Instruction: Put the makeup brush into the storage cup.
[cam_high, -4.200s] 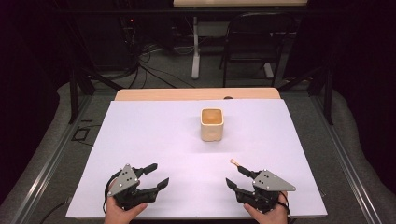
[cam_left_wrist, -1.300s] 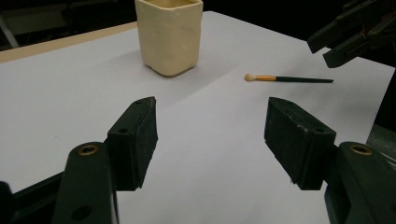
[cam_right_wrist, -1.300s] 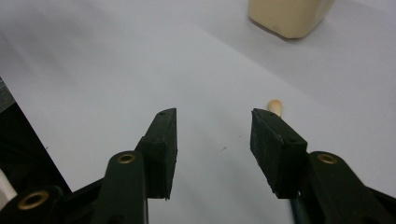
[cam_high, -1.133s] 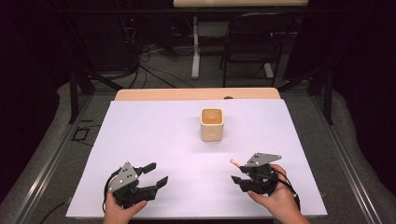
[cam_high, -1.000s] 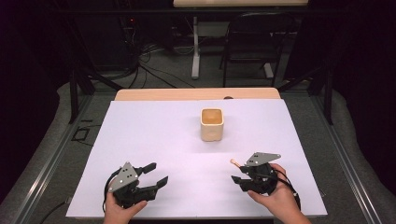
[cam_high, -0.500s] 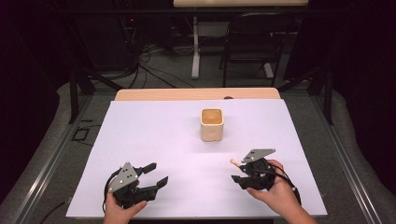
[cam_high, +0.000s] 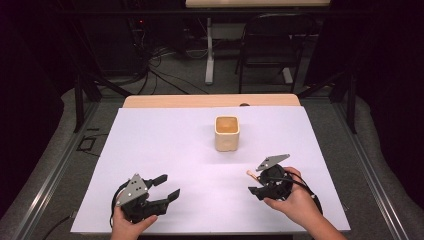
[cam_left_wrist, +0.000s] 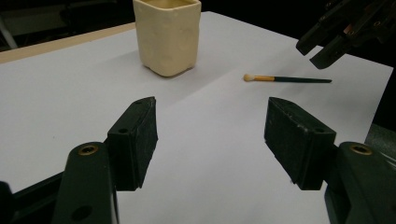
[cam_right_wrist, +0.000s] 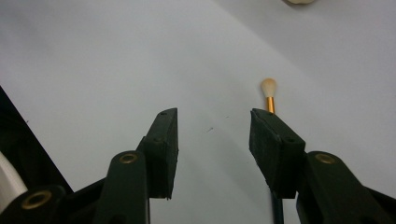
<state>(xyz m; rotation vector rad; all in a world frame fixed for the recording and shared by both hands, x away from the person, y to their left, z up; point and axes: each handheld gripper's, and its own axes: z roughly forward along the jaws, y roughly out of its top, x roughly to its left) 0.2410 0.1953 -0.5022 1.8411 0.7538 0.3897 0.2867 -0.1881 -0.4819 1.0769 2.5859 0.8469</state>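
Right tool (cam_right_wrist: 212, 140) jaws apart, poised over slim dark-handled brush with gold ferrule (cam_left_wrist: 287, 79) lying flat on white tabletop (cam_high: 165, 145), lining up pickup. Left tool (cam_left_wrist: 210, 135) jaws apart, idle.

Looks like a lab or test-rig room, not a home. Wooden table (cam_high: 210, 101) covered by a plain white sheet (cam_high: 165, 145) as a staged work surface. Black metal frame posts (cam_high: 78, 102) stand around the table. Grey carpet floor (cam_high: 45, 165) with loose black cables (cam_high: 160, 55) running to dark equipment at the back. Black folding chair (cam_high: 267, 50) and the leg of a second desk (cam_high: 209, 55) behind. Dark surroundings, light only on the table.
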